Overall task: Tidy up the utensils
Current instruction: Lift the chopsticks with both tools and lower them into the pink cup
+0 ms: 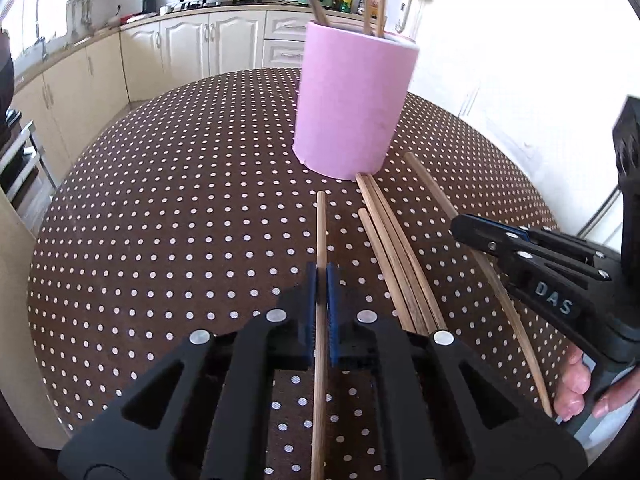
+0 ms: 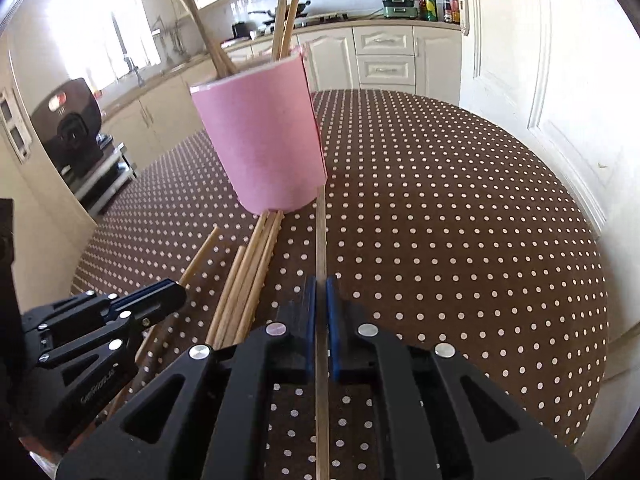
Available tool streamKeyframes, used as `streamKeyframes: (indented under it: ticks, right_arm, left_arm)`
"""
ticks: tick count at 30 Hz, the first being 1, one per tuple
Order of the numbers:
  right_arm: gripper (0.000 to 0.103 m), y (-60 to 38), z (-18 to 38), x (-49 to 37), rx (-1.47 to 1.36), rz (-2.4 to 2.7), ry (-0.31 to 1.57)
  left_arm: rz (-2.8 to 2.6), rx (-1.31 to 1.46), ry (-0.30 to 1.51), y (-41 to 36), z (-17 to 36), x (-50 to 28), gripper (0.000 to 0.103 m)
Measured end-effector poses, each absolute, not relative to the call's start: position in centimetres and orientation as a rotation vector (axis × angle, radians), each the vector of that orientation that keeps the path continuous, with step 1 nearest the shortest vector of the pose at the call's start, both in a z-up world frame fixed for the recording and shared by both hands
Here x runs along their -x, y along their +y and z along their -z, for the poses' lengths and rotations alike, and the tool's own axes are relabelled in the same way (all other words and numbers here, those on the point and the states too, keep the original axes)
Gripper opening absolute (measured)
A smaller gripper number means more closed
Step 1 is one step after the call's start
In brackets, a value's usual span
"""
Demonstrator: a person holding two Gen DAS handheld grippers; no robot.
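A pink cylindrical holder (image 1: 352,104) stands on the table with several wooden chopsticks upright in it; it also shows in the right wrist view (image 2: 266,136). My left gripper (image 1: 321,276) is shut on one chopstick (image 1: 320,228) lying flat, pointing toward the holder. My right gripper (image 2: 320,286) is shut on another chopstick (image 2: 321,232) whose far end reaches the holder's base. Between them lies a bundle of loose chopsticks (image 1: 394,252), seen too in the right wrist view (image 2: 248,276). The right gripper appears at the right of the left wrist view (image 1: 520,252).
The round table has a brown cloth with white dots (image 1: 180,220). Kitchen cabinets (image 1: 192,52) and a counter with a wok stand behind. A white door (image 2: 540,60) is at the right. A black appliance (image 2: 68,128) sits on a shelf at the left.
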State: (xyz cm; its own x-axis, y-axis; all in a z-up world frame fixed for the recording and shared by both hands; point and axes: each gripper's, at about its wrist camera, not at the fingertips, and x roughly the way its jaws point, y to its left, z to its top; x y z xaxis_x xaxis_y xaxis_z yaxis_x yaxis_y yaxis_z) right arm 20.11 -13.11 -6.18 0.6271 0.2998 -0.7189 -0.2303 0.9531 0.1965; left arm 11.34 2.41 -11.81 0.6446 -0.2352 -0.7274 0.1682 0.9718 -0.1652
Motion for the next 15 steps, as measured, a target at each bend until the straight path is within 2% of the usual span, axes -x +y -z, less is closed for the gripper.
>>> streamKeyframes:
  ticks: [6, 15]
  right_arm:
    - [0.004, -14.3, 5.2, -19.3, -0.166, -0.316, 0.775]
    - [0.004, -16.0, 2.3, -18.3, -0.252, -0.308, 0.613]
  left_arm:
    - [0.199, 0.133, 0.812, 4.0, 11.2, -11.1, 0.005]
    - [0.221, 0.151, 0.688, 3.8, 7.5, -9.7, 0.005]
